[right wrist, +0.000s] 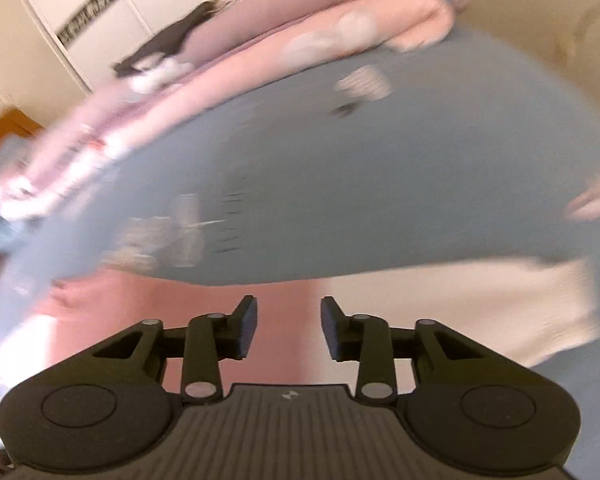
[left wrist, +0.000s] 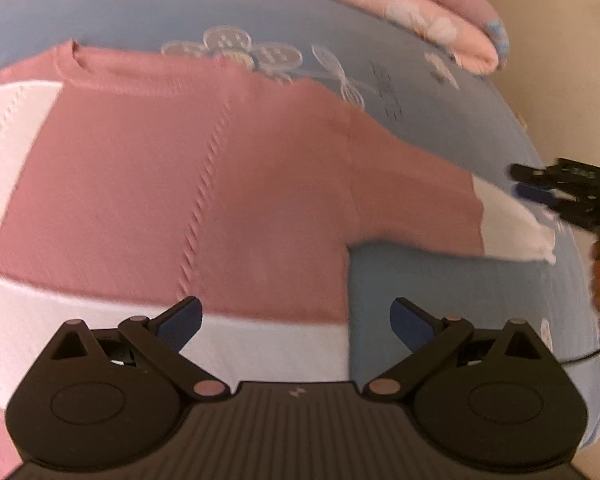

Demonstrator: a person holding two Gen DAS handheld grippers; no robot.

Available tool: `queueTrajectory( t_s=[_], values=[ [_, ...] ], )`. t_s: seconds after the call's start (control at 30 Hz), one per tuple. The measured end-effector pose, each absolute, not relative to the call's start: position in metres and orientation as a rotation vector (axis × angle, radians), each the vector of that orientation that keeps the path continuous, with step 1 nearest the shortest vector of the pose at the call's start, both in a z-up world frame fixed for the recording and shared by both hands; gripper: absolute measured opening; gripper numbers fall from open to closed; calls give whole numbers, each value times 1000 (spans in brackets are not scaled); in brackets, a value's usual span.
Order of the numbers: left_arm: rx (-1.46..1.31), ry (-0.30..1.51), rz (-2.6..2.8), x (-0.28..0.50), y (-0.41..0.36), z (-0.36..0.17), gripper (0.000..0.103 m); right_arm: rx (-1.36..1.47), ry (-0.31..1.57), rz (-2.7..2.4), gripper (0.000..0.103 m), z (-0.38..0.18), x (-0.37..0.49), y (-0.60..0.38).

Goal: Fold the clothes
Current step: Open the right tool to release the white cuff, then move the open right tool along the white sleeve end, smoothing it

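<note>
two grippers, both open and empty: left gripper (left wrist: pixel 296 326) hovers over the pink-and-white knit sweater (left wrist: pixel 204 184) spread flat on the blue bed (left wrist: pixel 440 120), right gripper (right wrist: pixel 288 328) above its sleeve for folding.

A home bedroom: a bed (left wrist: pixel 440 128) with floral sheet, rolled quilt (right wrist: pixel 260 52), wardrobe (right wrist: pixel 140 4).

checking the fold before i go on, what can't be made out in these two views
- Left wrist view: the pink and white sweater is cut off by the left edge; its other sleeve is unseen.
- Left wrist view: the sweater's hem is hidden behind the left hand-held gripper.
- Right wrist view: motion blur smears the blue bedsheet print and the sleeve cuff.
</note>
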State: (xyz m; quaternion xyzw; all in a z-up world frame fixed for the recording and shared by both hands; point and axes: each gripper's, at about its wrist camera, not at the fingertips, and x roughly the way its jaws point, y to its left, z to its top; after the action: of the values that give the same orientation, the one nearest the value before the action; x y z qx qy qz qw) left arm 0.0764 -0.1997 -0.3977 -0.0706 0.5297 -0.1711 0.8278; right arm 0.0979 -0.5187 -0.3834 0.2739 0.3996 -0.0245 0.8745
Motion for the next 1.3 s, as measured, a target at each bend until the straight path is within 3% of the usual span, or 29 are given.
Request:
queueTrajectory(
  t_s=[0.23,0.37,1.0,1.3],
  values=[
    [-237,1127,-275,74,-168,-403,100,812,842,101,46,-428,153,-468],
    [-260,1154,-248,67,-156,-411,100,814,880,135,50,-443,156,-448],
    [-210,1167,-301,71,-166,-404,100,816,743,-259,49,-442,45,-600],
    [-111,1037,-551,122,-245,-389,100,892,671,-323,56,-433,29,-622]
  ],
)
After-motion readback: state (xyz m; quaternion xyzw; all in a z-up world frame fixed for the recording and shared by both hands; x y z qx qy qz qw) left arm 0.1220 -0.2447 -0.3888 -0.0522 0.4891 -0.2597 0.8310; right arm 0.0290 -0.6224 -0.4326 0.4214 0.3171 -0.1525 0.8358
